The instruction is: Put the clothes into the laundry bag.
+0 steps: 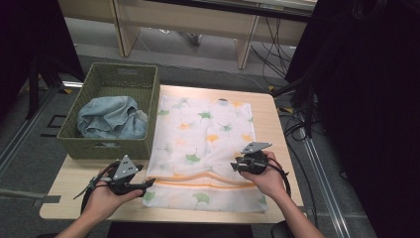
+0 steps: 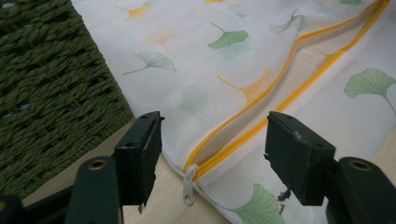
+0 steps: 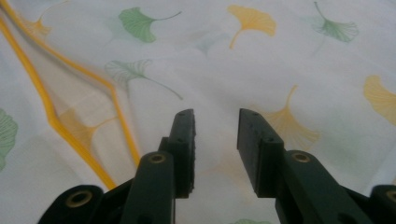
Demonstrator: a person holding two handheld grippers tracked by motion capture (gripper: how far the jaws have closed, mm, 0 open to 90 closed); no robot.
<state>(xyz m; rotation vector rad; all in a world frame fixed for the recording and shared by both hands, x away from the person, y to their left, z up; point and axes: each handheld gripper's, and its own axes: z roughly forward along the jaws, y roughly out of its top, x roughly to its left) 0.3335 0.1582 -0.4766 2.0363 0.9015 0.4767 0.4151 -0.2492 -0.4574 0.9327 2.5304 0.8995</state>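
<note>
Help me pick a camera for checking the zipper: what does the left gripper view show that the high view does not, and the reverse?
The left gripper view alone shows the white zipper pull between the open left gripper jaws. The high view alone shows the blue cloth in the green basket, and the right gripper. Both show the leaf-print mesh bag with its partly open orange zipper.
</note>
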